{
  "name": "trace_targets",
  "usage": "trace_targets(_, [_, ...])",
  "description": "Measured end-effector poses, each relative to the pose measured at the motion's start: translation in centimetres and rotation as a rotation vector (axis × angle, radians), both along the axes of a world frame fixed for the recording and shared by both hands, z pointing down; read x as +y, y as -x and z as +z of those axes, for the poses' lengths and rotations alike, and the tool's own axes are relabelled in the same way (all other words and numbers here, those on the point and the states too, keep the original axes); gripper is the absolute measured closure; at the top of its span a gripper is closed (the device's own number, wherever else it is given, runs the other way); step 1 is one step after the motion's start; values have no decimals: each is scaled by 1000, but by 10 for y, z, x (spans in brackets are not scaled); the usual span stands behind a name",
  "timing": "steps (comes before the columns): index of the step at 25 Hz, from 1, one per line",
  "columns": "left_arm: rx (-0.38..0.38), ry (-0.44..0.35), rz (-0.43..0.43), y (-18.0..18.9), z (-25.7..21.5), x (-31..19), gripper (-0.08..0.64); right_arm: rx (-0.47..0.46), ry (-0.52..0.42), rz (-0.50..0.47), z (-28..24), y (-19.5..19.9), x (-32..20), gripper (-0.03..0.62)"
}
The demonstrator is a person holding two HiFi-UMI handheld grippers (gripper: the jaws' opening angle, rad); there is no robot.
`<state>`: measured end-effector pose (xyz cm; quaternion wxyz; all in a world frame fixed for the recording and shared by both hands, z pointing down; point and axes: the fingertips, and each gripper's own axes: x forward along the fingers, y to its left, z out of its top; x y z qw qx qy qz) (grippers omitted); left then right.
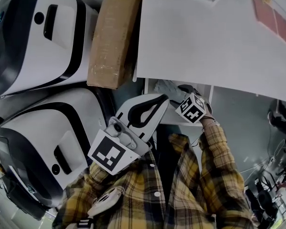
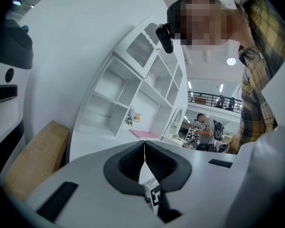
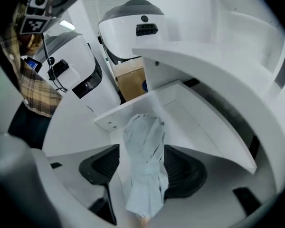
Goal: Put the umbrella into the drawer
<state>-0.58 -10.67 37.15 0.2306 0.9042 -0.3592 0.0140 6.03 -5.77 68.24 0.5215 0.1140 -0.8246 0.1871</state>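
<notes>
The umbrella [image 3: 143, 141], a folded pale grey-blue bundle, sits between the pads of your right gripper [image 3: 142, 167], which is pinching it round the middle. Its far end reaches over the near corner of the open drawer [image 3: 194, 120]. Whether it touches the drawer floor cannot be told. Your left gripper [image 2: 144, 145] has its jaws pressed together with nothing between them. In the head view it is raised in front of your plaid shirt [image 1: 181, 185], just beside the right one.

The print you can make out is the black-and-white square patterns on each marker cube [image 1: 192, 108].

The drawer stands pulled out beneath the overhanging white top [image 1: 209, 37]. In the right gripper view its panel with two screw heads [image 3: 111, 123] lies just left of the umbrella. The pale drawer floor stretches bare to the right and away from the jaws.

Left of the drawer a cardboard box [image 1: 112, 32] stands wedged against the cabinet side. Beyond it are two white machines with black trim [image 1: 43, 37]. The left gripper view looks out on a white shelf unit [image 2: 133, 87] and a bright hall where a person [image 2: 205, 129] stands far off.
</notes>
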Motion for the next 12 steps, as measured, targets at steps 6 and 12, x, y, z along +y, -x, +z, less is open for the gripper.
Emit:
trace_targets(6, [10, -47, 34, -14, -22, 1, 538, -57, -91, 16, -53, 4, -7, 294])
trace_targets(12, [19, -104, 76, -25, -43, 8, 538, -155, -202, 83, -120, 10, -15, 298])
